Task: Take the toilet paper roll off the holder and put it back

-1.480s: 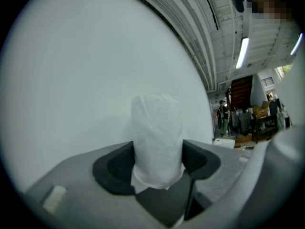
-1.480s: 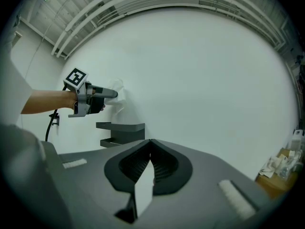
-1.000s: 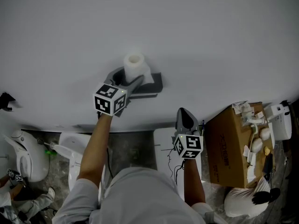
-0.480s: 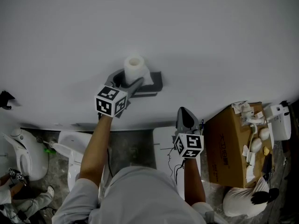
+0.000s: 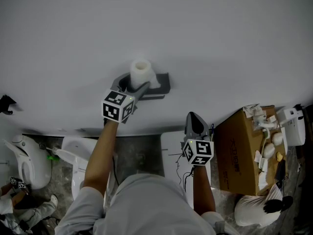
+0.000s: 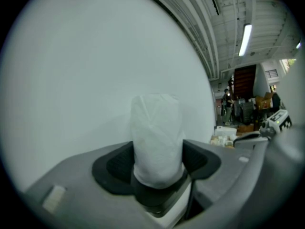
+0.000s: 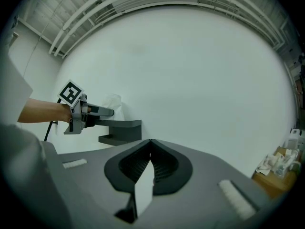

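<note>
A white toilet paper roll (image 5: 141, 71) stands upright at the dark grey wall holder (image 5: 161, 84). My left gripper (image 5: 133, 86) reaches to it from below left, and its jaws sit on either side of the roll. In the left gripper view the roll (image 6: 157, 137) fills the gap between the dark pads (image 6: 116, 163), touching both. The holder's base (image 6: 157, 199) shows beneath it. My right gripper (image 5: 194, 116) hangs lower right, away from the holder, shut with nothing in it. The right gripper view shows its jaws (image 7: 150, 142) meeting, with the left gripper (image 7: 107, 112), roll (image 7: 113, 103) and holder (image 7: 121, 130) at left.
A plain white wall (image 5: 220, 43) fills the upper view. An open cardboard box (image 5: 239, 151) with small items stands at right, with a person (image 5: 259, 209) crouched beside it. White toilets (image 5: 27, 163) stand on the floor at lower left.
</note>
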### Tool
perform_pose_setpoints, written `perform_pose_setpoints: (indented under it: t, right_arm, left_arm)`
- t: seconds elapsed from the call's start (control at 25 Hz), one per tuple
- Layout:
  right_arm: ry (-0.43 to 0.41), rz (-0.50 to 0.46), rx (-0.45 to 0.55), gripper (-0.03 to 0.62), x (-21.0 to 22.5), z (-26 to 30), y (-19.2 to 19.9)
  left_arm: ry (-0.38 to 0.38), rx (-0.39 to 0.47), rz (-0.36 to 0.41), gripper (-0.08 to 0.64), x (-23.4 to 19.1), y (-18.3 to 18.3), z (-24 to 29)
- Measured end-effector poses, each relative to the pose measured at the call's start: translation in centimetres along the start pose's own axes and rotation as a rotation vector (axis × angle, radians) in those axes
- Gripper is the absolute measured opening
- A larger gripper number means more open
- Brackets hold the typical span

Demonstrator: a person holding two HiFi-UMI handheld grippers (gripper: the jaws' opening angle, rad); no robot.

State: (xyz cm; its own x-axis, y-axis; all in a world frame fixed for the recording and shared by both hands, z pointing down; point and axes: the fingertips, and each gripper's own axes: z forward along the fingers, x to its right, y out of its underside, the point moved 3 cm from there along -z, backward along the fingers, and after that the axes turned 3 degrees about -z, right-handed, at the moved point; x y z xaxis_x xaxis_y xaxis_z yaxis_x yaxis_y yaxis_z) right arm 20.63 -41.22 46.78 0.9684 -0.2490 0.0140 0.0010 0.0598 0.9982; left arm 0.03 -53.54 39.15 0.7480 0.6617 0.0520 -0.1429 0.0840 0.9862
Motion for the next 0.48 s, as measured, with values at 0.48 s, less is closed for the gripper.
perform_pose_setpoints:
  t: [0.48]
  right_arm:
    - [0.008,0.007,0.004,0.001,0.28,-0.73,-0.08]
  left_arm:
    - [-0.017,-0.009,0.013,0.301,0.09,0.48,-0.16]
